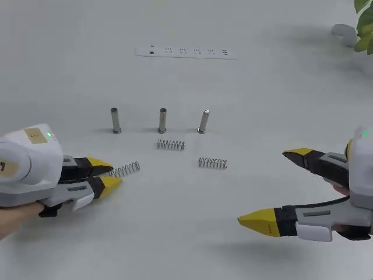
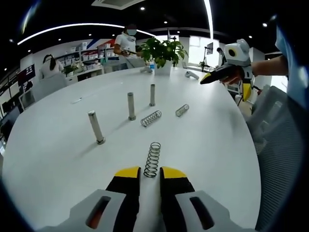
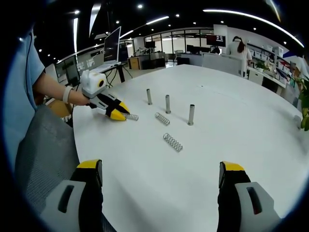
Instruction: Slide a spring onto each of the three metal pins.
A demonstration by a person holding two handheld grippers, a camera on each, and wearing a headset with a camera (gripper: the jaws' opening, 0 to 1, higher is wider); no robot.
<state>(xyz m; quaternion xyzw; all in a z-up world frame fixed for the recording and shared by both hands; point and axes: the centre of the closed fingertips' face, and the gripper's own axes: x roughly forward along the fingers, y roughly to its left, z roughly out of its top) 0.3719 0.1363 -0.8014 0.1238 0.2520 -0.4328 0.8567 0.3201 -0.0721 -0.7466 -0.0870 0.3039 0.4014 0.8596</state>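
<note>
Your left gripper [image 1: 115,175] sits at the lower left of the head view, with the near end of the left spring [image 1: 125,170] right at its yellow tips. If you close here, I judge the thin coil could squirt out sideways or roll away across the table [image 1: 192,251], because the jaws would catch only its last few turns. A bite further along its body looks safer. In the left gripper view those jaws stand a narrow gap apart with the spring's end lying between the tips. It is not clamped, and I cannot tell whether either side touches it. Your right gripper [image 1: 263,186], at the lower right, is spread wide and holds nothing. Further up the frame, the middle spring [image 1: 171,144] and the right spring [image 1: 213,163] lie flat just below the three pins [image 1: 162,120], which stand upright and bare. Beyond them a power strip [image 1: 186,52] lies at top centre, and a plant [image 1: 364,23] shows at the upper right.
</note>
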